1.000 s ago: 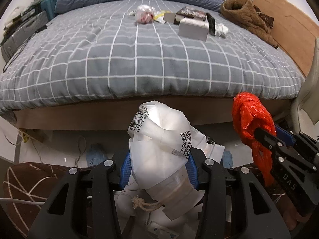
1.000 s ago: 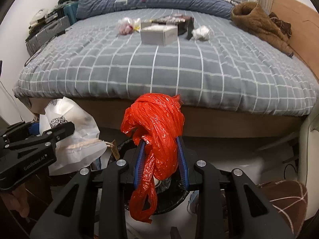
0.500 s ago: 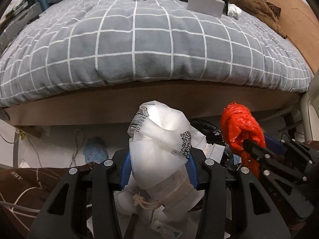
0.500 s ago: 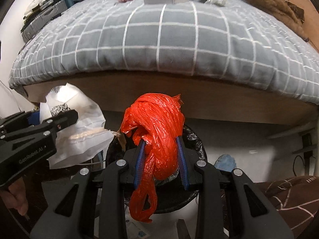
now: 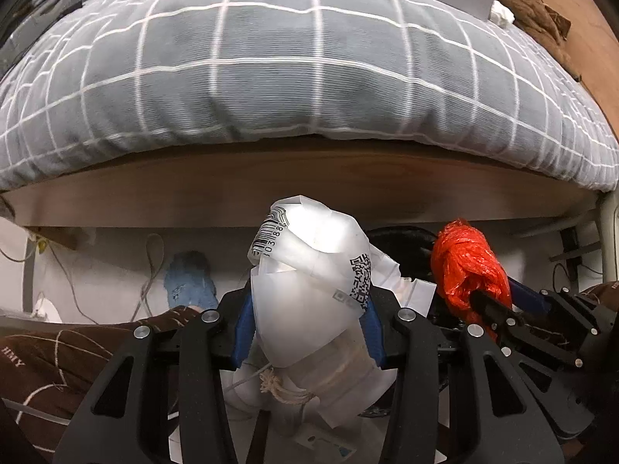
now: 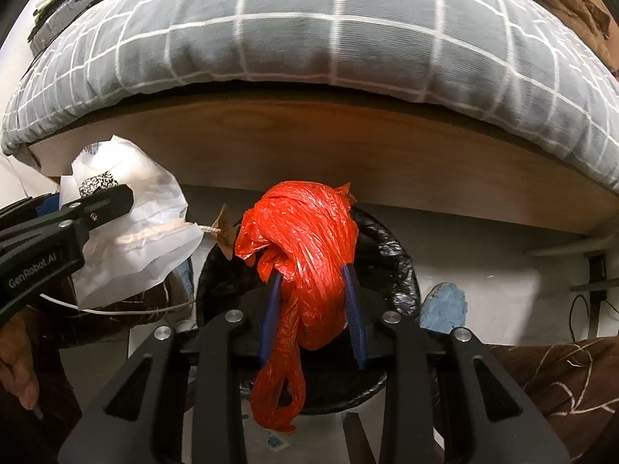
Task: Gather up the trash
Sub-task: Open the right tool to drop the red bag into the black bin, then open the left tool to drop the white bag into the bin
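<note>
This is a bedroom in a home. A bed point(image 5: 309, 178) with a wooden frame fills the view, covered by a grey checked duvet point(image 5: 294, 77). A brown garment point(image 5: 537, 11) lies on it. Cables point(image 5: 147, 270) trail over the pale floor, and a bin lined with a black bag point(image 6: 390, 266) stands beside the bed.

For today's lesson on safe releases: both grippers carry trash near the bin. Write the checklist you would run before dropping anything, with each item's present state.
1. Right gripper grips the red plastic bag: ok.
2. Red bag over the black-lined bin: ok.
3. Left gripper grips the white packaging bag: ok.
4. White bag over the bin: not ok; it hangs beside the rim.
5. Room inside the bin: cannot tell.
</note>
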A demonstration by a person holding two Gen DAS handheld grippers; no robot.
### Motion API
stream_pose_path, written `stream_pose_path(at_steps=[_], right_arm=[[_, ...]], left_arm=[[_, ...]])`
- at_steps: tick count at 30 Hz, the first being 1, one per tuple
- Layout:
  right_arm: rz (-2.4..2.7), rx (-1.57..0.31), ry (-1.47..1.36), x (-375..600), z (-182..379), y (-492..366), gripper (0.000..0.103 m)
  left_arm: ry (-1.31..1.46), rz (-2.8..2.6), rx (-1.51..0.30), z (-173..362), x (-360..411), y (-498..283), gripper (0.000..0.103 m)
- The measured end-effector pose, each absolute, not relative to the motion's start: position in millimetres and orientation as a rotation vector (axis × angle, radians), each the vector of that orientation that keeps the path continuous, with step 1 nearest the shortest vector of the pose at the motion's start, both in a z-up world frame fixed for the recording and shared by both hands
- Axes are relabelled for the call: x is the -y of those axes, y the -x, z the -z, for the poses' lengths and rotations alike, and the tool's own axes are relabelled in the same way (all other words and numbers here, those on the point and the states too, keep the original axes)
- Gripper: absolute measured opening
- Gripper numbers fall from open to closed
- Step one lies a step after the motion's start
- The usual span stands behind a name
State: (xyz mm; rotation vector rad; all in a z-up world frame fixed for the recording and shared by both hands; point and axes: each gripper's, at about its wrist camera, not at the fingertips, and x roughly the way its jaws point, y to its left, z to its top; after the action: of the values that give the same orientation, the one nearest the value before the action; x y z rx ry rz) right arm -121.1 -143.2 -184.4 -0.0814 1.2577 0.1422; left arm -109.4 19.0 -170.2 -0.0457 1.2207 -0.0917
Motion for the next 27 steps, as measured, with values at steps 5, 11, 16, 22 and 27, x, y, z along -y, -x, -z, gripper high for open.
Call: stream_pose_path(at_steps=[5,11,16,22,27], right_arm=[[-0.132,-1.24,0.111,139.0,183.3,121.7,0.042],[-0.068,-1.177,0.114,153.7,168.9,121.7,0.074],[-0.018,-1.147,0.095,180.8,163.6,124.8,0.091],[0.013,-1.114,0.07,208.3,153.2,128.5,0.095],[0.036,-1.099,0.059,226.3,149.1,133.2,0.095]], left_arm=[[0.047,0.083,-1.229,173.0,-24.2,108.1,0.045],[0.032,0.097,-1.237,173.8,-12.1,110.3,0.045],[0.02,0.129,-1.243,173.4,4.3,110.0,0.045],[-0.004,0.177,-1.242,170.3,34.1,110.7,0.045],[-0.001,0.211,-1.254,169.2,55.3,111.3,0.045]])
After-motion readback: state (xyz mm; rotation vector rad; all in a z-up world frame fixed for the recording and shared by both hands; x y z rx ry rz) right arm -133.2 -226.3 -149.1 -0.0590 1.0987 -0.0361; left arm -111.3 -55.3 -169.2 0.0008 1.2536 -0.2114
